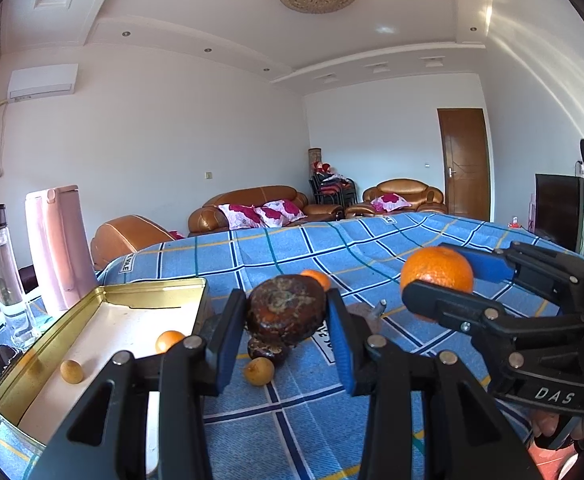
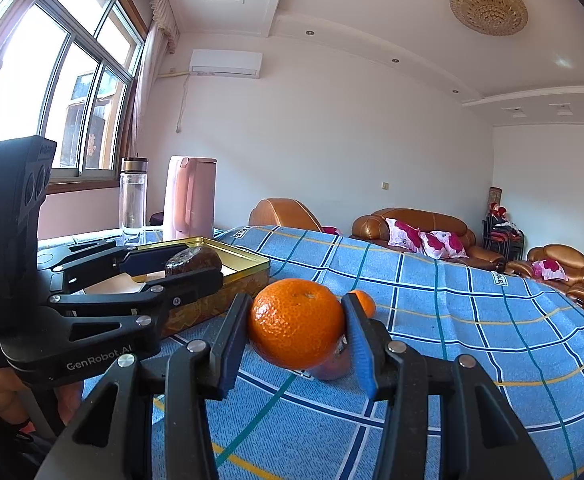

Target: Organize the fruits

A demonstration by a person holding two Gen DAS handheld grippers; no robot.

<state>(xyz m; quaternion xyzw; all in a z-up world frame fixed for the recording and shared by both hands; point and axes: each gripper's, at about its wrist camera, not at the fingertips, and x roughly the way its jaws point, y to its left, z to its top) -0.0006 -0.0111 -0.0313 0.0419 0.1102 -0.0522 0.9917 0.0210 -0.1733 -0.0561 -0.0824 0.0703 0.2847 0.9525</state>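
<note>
My left gripper (image 1: 286, 298) is shut on a dark brown, rough-skinned fruit (image 1: 284, 318), held above the checked cloth just right of the gold tin (image 1: 104, 291). Inside the tin lie a small orange fruit (image 1: 168, 340) and a small yellow fruit (image 1: 70, 371). My right gripper (image 2: 296, 300) is shut on a large orange (image 2: 295, 328), lifted off the cloth. In the left wrist view the right gripper (image 1: 427, 270) shows at the right with that orange (image 1: 441, 268). The right wrist view shows the left gripper (image 2: 200, 262) and its dark fruit (image 2: 192, 261) before the tin (image 2: 252, 265).
On the blue checked cloth (image 1: 371, 240) lie a second dark fruit (image 1: 268, 351), a yellow fruit (image 1: 258, 372), a small orange (image 1: 316, 278) and a brownish stemmed fruit (image 1: 365, 314). A glass bottle (image 1: 0, 264) and a pink jug (image 1: 58, 244) stand behind the tin.
</note>
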